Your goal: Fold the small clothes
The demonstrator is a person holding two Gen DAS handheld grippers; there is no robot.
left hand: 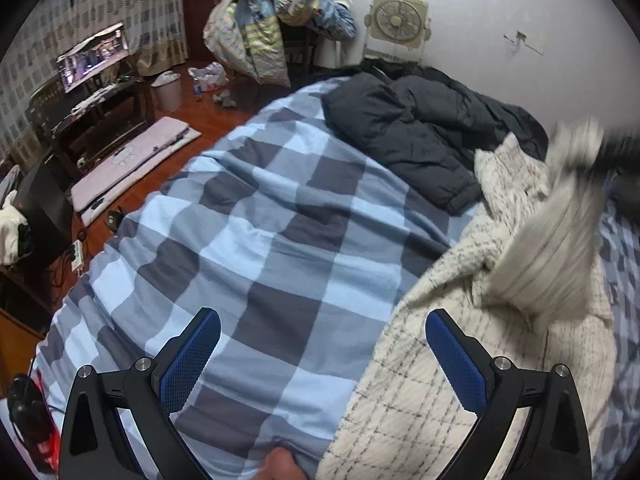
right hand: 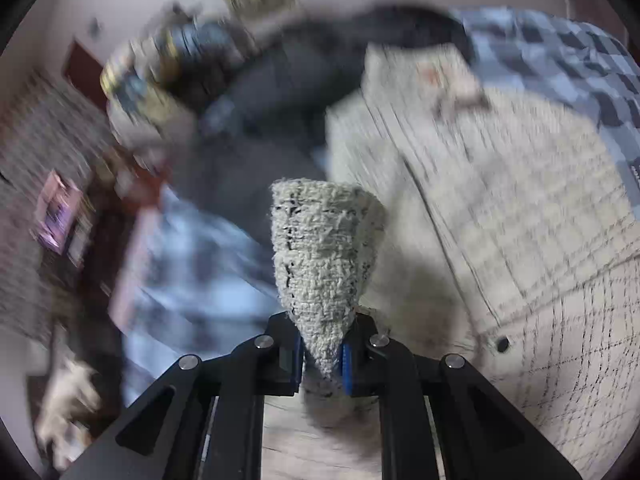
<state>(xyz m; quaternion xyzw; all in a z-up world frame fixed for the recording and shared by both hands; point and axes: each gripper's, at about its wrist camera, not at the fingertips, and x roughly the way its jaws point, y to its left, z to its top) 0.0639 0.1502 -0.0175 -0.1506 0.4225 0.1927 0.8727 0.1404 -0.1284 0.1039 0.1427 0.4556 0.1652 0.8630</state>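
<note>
The fold has barely begun: the right tongs (right hand: pixel 323 354) pinch a corner of the cream checked jacket (right hand: pixel 500 208), lifted off the bed (left hand: pixel 248 232), while the left tongs (left hand: pixel 320 360) hover spread and empty.

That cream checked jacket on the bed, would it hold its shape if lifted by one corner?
Probably not. The cream checked jacket looks floppy: the part pinched in the right gripper bunches into a cone. Its nubby weave likely grips the pads rather than slipping.
</note>
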